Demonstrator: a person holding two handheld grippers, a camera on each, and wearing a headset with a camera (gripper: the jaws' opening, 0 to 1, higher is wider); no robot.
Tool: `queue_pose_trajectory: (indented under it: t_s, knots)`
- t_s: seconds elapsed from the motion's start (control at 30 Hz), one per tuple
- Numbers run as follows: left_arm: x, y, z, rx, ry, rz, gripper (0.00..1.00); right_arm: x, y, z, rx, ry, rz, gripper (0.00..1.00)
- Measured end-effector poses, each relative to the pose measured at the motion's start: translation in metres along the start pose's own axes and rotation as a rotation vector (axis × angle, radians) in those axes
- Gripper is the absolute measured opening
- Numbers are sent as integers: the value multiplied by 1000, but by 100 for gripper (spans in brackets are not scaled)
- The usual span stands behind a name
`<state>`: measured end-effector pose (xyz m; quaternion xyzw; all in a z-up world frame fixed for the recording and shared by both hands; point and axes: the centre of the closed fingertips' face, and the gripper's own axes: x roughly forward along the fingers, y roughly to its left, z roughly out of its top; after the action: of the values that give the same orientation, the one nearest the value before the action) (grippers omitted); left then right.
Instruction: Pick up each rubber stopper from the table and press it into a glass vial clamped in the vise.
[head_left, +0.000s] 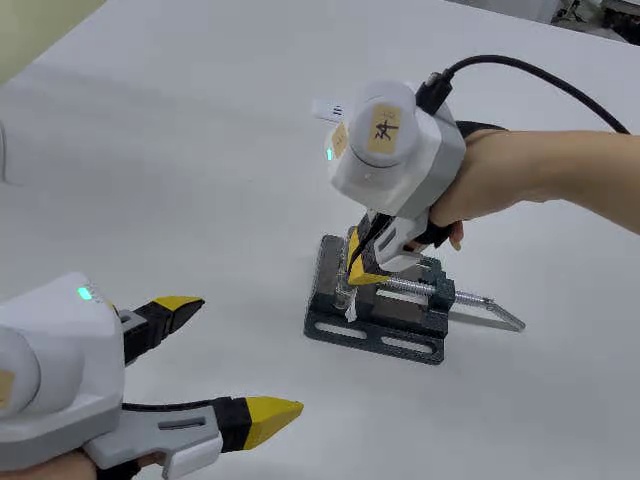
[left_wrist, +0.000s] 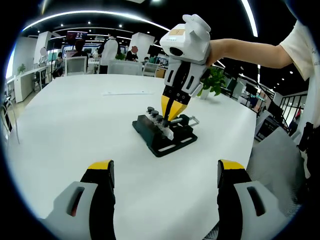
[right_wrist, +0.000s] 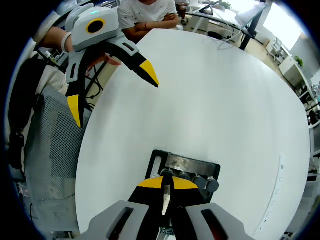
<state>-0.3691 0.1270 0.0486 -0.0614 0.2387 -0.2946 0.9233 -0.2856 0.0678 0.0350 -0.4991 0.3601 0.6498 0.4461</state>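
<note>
The right gripper points down over the vise, jaws almost together at the row of vials; I can't tell whether they pinch a stopper. Dark stoppers cap those vials. The left gripper hovers wide open and empty over the table.

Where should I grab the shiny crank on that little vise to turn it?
Pinch the crank at its bent outer end, coming in from the side away from the vise. It sticks out freely there, clear of the right gripper at the vials.
</note>
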Motion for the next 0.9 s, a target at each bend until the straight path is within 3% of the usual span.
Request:
queue_pose_trajectory:
  t_s: [0.3,0.9]
  knots:
    - [4,-2,-1,-14,2,-4,83,1,1,-1,-50,42,7,0]
    - [12,0,-4,-34,7,-12,82,4,1,-1,-9,66,56,0]
